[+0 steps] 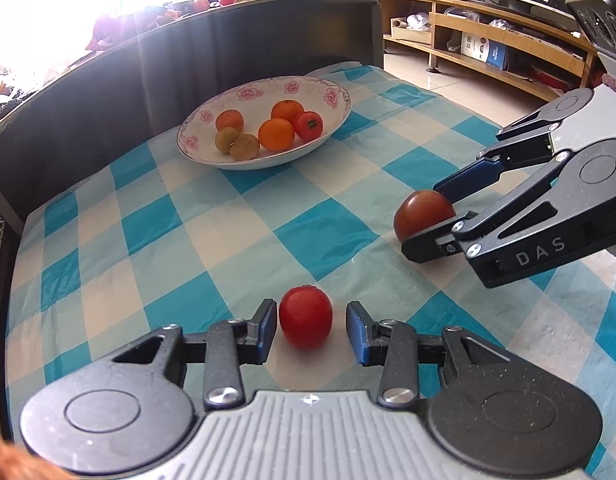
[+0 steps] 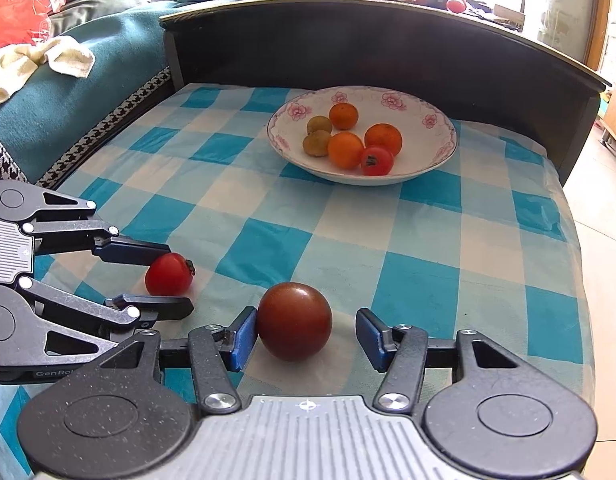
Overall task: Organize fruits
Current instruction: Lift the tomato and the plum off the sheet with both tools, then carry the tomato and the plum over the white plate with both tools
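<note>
Closest to the lens on the left side is the left black two-finger gripper with blue pads (image 1: 311,330), spread apart and straddling a small bright red tomato (image 1: 306,317) that sits on the blue-and-white checked tablecloth (image 1: 212,216). The tomato's nearer the left pad, almost touching it, with a clear gap on the other side. So nothing's grasped yet; it looks lined up for a pinch, which I'd guess is why it's parked so low and level with the cloth.

Moving right, same story: the right black two-finger gripper with blue pads (image 2: 306,334) is also released, bracketing a bigger dark brownish-red round tomato (image 2: 294,321). That one touches the left pad, with a gap to the right pad.

Both tomatoes are on the near part of the cloth, well apart from the white shallow ceramic bowl with pink flower trim (image 2: 435,160) at the back, which holds three oranges, two greenish-brown fruits and one red tomato. I'd say that's where these two are headed.
</note>
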`<state>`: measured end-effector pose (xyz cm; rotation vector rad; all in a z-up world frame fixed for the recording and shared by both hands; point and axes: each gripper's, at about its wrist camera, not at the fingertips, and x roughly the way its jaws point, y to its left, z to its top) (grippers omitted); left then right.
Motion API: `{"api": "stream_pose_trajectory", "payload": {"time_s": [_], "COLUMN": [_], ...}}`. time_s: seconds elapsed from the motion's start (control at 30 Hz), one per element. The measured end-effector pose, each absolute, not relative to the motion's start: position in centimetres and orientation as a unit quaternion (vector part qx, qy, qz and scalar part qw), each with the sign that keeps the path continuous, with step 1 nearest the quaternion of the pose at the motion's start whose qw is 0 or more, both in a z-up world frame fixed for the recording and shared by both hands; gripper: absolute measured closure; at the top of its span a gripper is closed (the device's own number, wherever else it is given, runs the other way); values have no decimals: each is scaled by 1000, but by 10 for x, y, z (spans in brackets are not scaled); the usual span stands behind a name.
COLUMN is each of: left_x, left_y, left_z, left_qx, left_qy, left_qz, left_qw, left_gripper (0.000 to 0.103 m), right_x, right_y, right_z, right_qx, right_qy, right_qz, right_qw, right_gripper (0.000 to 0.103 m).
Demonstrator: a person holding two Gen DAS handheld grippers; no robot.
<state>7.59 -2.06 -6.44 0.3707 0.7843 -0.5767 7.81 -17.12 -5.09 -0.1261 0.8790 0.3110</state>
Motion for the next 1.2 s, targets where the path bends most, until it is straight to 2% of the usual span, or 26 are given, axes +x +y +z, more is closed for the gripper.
{"api": "stream_pose_trajectory", "payload": {"time_s": [0.23, 0.37, 0.47, 0.73, 1.2], "left_x": [81, 83, 84, 85, 105], "left_y": [-22, -23, -25, -30, -37], "left_z": [-65, -65, -64, -57, -28], "left_qx": [167, 163, 167, 165, 149], "left_qy": [387, 392, 393, 390, 351], "left_qz": [-269, -268, -262, -266, -251], "left_qw": [866, 865, 866, 866, 889], "left_gripper": [55, 59, 66, 66, 67], "right_x": [81, 82, 83, 83, 92], "right_y": [-169, -166, -164, -166, -167], "right_z": [-53, -53, -53, -47, -16], "right_qx": [-55, -51, -47, -34, -23], "right_qy": [432, 439, 444, 445, 399], "right_qz": [150, 157, 156, 150, 142], "right_qw": [887, 883, 881, 882, 905], "right_gripper": [57, 70, 71, 71, 71]}}
